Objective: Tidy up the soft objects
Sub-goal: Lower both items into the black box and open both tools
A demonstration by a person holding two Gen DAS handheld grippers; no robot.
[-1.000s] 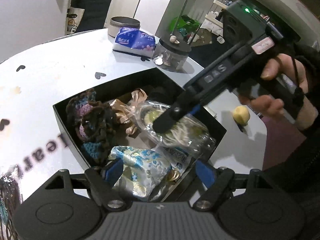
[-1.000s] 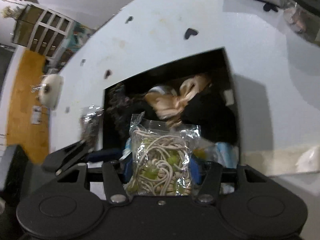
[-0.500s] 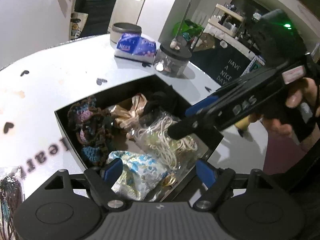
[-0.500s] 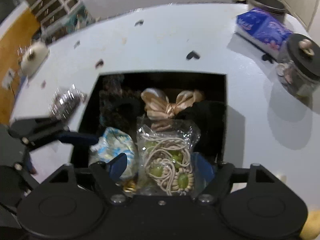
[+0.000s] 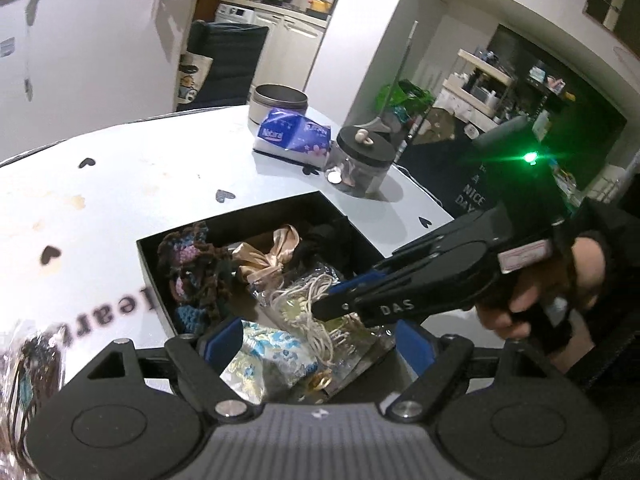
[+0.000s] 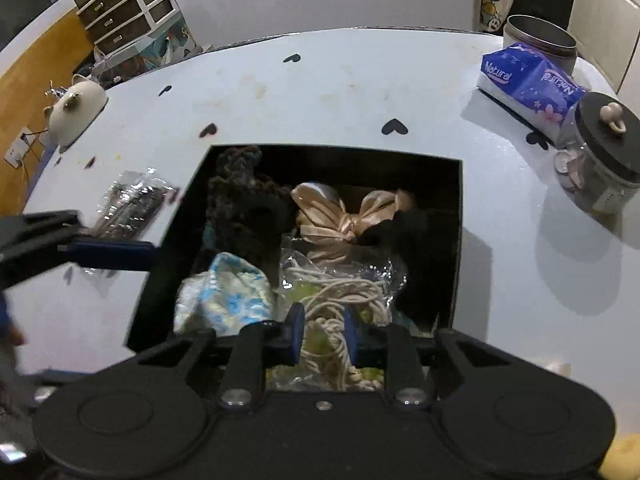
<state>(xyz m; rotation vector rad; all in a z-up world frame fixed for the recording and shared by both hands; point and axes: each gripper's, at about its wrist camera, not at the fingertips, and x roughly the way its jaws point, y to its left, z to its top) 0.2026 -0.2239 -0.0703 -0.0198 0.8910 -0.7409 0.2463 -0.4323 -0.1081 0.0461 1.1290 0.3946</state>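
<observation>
Jaws of the right gripper [image 6: 324,332]: just been closing, down to a narrow gap. Showing in that gap, cream cord from the clear bag of cord and green beads [image 6: 340,292]. Cannot tell whether the pads [image 6: 295,334] press on the bag or merely hang above it. Seen from the left wrist, tip low over the same bag, with a person's hand [image 5: 560,300] round the grip.

Jaws of the left gripper [image 5: 320,344]: spread wide, with nothing between them. Poised over the near left part of the black box [image 6: 452,240], pointing down at a slant.

Black box open-topped, in the middle of the white tabletop [image 6: 320,100], nearer its near edge than its far one. Inside, all packed close:
- clear bag of cord and beads at the box's near side, right of centre;
- blue-and-white patterned pouch [image 6: 224,296] just beside it, on its left;
- beige satin bow [image 6: 348,216] behind the bag, toward the far wall;
- dark crocheted piece [image 6: 240,200] in the far left corner;
- black soft item [image 6: 408,228] at the right, touching the bow.

Outside the box, on the tabletop: shiny clear packet [image 6: 132,204] just beside the left wall; pale pig figurine [image 6: 76,104] at the left edge; blue tissue pack [image 6: 528,80], round tin [image 6: 540,36] and black-lidded jar [image 6: 600,152] grouped toward the far right edge, well apart from the box.
</observation>
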